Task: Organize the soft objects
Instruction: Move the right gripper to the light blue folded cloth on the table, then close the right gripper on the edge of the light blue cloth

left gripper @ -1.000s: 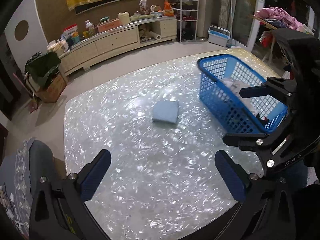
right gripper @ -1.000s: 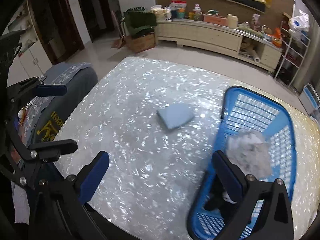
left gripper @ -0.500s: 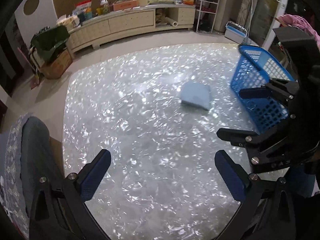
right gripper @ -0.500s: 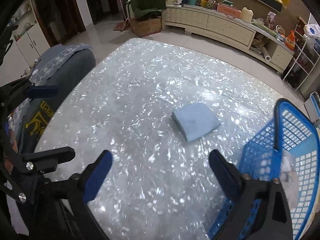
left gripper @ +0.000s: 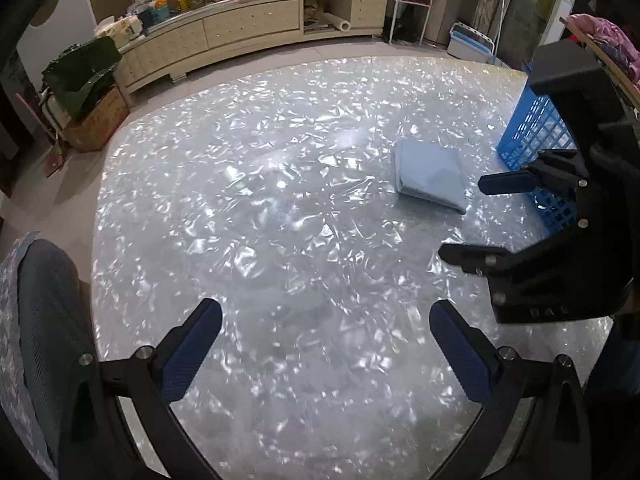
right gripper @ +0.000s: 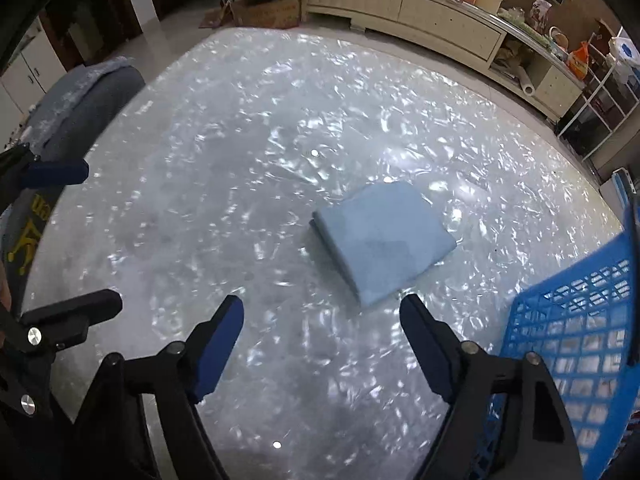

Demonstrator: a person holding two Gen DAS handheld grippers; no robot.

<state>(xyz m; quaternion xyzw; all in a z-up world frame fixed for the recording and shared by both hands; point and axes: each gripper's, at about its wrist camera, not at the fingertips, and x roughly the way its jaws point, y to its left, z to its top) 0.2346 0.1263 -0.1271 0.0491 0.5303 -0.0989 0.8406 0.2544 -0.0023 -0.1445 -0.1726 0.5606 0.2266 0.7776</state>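
The blue basket is cut off by the frame edge, its contents blurred beyond telling.

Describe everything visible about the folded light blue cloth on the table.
The folded light blue cloth is a soft, matte fabric folded into a thick, roughly square pad; stacked layers show along its left edge. It lies flat on the shiny pearl-patterned table, to the left of the blue plastic basket and apart from it. Nothing grips it: the right tongs stand open just short of its near corner, not touching.
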